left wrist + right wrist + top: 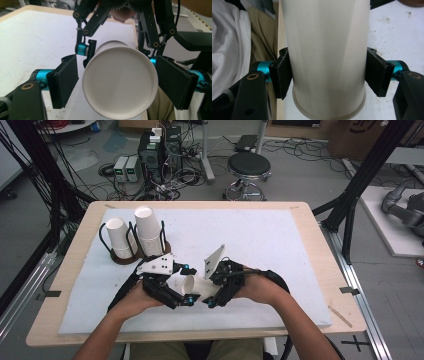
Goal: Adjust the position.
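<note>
The paper cup (197, 286) lies on its side in the air just above the near middle of the table (310, 270), held between the two hand-held grippers. From largest to smallest: the table is a pale wooden board covered with a white mat (260, 240), and at its far left corner stands a dark wire cup holder (131, 251) with two more white cups (142, 231) upside down in it, well apart from the held cup. In the high view the person's forearms come in from the near edge, and the cup sits between the hands. The right hand-held gripper (328, 75) pinches the cup across its body close to the rolled rim; in the right gripper view both black pads (283, 75) press flat against the cup's sides. The left hand-held gripper (117, 82) faces the cup's closed base; in the left gripper view its jaws stand on either side of that round bottom, spread a little wider than the cup, with a narrow gap showing at the left pad (65, 81), while the right pad is just beside the rim and I cannot tell whether it touches. So the left gripper brackets the cup without clamping it.
</note>
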Action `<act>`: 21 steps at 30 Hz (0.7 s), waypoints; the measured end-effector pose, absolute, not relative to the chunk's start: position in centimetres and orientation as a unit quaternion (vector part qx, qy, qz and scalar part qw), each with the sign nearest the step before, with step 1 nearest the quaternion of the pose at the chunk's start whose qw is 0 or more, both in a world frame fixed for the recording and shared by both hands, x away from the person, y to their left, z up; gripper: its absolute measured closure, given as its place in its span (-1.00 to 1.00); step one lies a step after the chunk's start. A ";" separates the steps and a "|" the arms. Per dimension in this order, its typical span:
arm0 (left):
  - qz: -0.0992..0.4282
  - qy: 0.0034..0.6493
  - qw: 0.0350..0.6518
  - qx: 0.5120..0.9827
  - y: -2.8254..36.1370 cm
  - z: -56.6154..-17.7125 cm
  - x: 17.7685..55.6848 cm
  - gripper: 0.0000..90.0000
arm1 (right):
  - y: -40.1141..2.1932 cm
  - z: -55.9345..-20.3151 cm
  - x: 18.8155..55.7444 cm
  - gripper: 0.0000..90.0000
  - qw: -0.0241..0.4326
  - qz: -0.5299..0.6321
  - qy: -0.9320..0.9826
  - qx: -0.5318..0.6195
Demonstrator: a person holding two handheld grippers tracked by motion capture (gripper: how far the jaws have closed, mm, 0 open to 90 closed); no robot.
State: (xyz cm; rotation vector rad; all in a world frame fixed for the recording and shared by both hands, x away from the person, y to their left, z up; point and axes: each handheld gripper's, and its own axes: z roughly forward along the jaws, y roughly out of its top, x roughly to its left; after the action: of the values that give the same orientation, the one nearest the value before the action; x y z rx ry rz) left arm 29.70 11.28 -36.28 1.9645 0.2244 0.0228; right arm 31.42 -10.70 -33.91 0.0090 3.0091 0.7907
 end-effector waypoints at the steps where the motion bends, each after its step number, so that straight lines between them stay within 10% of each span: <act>1: 0.006 0.092 0.546 0.833 11.2 -36.3 29.7 -0.53 | -10.6 -33.9 31.4 -0.31 0.014 0.249 0.968 0.002; 16: -0.004 0.078 0.530 0.845 10.9 -36.9 29.9 -0.26 | -10.2 -34.1 31.2 -0.31 0.015 0.215 0.976 -0.010; 21: 0.000 0.075 0.534 0.842 11.2 -36.8 30.0 -0.26 | -10.6 -34.2 31.2 -0.62 0.019 0.243 0.970 0.009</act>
State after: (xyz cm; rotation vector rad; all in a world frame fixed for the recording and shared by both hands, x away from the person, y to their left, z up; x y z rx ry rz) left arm 29.99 11.20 -36.76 2.0061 0.1791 0.0010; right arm 31.15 -10.55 -34.24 0.0272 3.0101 0.7537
